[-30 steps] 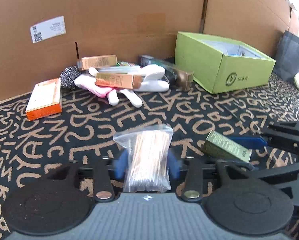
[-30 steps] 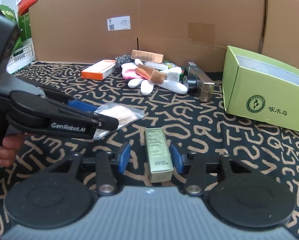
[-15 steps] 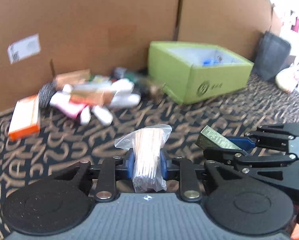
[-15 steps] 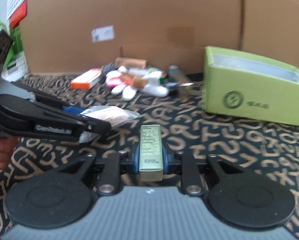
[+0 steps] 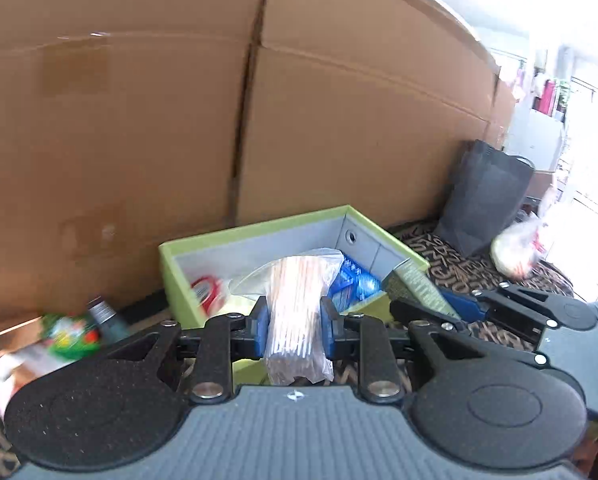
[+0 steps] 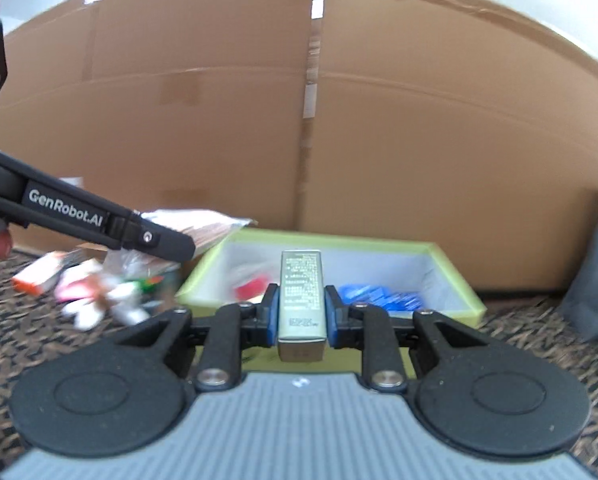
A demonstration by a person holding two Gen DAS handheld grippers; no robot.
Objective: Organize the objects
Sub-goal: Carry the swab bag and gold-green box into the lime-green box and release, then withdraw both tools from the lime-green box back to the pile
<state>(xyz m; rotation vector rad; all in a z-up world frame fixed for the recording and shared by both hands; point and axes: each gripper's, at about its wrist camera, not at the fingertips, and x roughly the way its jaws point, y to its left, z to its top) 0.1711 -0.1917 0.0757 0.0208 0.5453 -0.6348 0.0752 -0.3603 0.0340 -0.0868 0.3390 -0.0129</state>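
Both loads now lifted off the patterned floor covering toward the green box [image 6: 455, 280]. Left tool [image 5: 293, 326] clamps bagged sticks [image 5: 297, 304]; right tool [image 6: 301, 314] clamps slim olive carton [image 6: 301, 292]. Risk: side-by-side tools collide over box; slick bag slips.

A clear bag of sticks [image 5: 297, 308] stands upright, pinched at its middle and raised before the open green box [image 5: 255, 236]. A small olive-gold carton [image 6: 302, 300], printed face up, is clamped lengthwise, pointing at that box, which holds red and blue items.
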